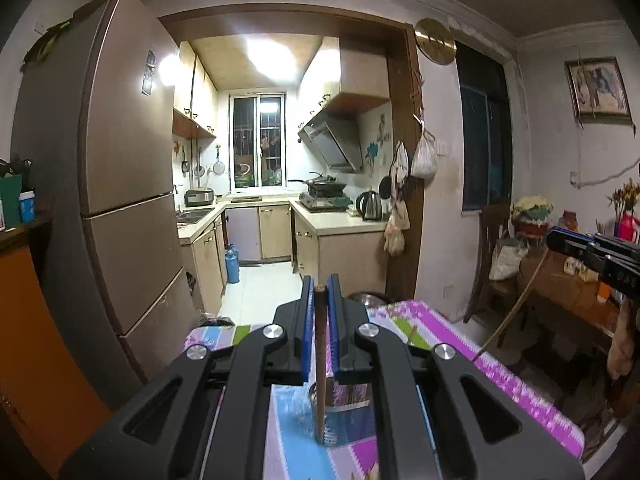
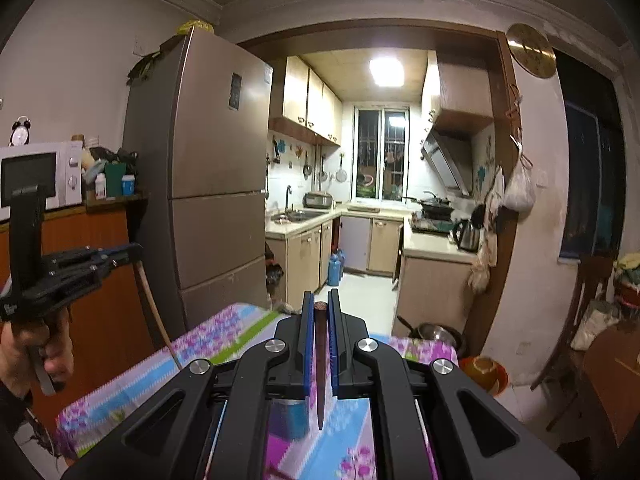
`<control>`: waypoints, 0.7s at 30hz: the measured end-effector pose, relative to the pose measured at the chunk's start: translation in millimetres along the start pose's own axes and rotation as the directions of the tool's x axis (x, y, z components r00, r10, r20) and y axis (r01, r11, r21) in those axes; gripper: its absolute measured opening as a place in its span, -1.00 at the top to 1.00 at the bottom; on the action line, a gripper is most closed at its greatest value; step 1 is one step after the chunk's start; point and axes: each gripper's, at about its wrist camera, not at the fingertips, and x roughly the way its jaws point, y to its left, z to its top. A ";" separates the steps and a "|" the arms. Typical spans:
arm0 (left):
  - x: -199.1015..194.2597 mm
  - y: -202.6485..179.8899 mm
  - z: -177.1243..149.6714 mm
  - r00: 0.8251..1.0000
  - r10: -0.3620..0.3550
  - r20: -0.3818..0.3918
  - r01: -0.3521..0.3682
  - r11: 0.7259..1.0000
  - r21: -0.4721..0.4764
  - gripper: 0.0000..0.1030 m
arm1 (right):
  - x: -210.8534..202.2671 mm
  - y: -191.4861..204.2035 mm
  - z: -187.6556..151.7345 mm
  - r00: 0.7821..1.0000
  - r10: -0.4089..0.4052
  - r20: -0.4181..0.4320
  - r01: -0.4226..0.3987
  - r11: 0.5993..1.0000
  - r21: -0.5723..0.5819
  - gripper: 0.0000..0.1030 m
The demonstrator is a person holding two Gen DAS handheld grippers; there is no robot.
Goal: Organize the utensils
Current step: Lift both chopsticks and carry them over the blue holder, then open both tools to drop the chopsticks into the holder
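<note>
In the left wrist view my left gripper (image 1: 320,286) is shut on a brown chopstick (image 1: 320,360) that hangs down between its blue pads. The chopstick's lower end points toward a shiny metal holder (image 1: 348,404) on the flowered tablecloth (image 1: 460,344). In the right wrist view my right gripper (image 2: 319,300) is shut on a second brown chopstick (image 2: 320,368), tip down over the cloth beside the holder (image 2: 288,416). Each gripper also shows in the other's view: the right gripper (image 1: 554,240) with its chopstick (image 1: 512,308), and the left gripper (image 2: 134,250) with its chopstick (image 2: 154,316), held by a hand (image 2: 24,352).
A tall brown fridge (image 1: 120,184) stands to the left behind the table. Beyond it opens a lit kitchen with counters (image 1: 336,220) and a kettle (image 1: 370,205). A microwave (image 2: 36,176) sits on an orange cabinet at left. A wooden chair (image 1: 496,256) and a cluttered side table (image 1: 568,280) stand to the right.
</note>
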 end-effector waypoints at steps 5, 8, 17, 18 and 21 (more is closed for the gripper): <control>21.6 1.9 17.9 1.000 0.002 0.019 -0.001 1.000 -0.025 0.90 | 32.6 2.5 31.4 1.000 0.016 0.010 -0.017 1.000 0.017 0.85; 34.8 1.2 21.6 1.000 0.000 0.021 0.001 0.999 -0.037 0.90 | 57.3 3.4 36.3 1.000 0.025 -0.008 -0.024 0.999 0.030 0.85; 82.1 6.7 4.0 1.000 -0.012 -0.018 0.011 0.998 -0.068 0.90 | 114.1 11.4 12.7 0.995 0.061 -0.078 -0.057 0.997 0.052 0.85; 86.1 7.4 2.1 1.000 -0.011 -0.023 0.009 0.997 -0.071 0.90 | 119.8 10.8 8.4 0.994 0.063 -0.088 -0.058 0.997 0.058 0.85; 100.4 11.0 -6.3 0.999 -0.009 -0.050 0.005 0.997 -0.076 0.90 | 131.1 10.9 -2.6 0.992 0.067 -0.110 -0.060 0.996 0.070 0.85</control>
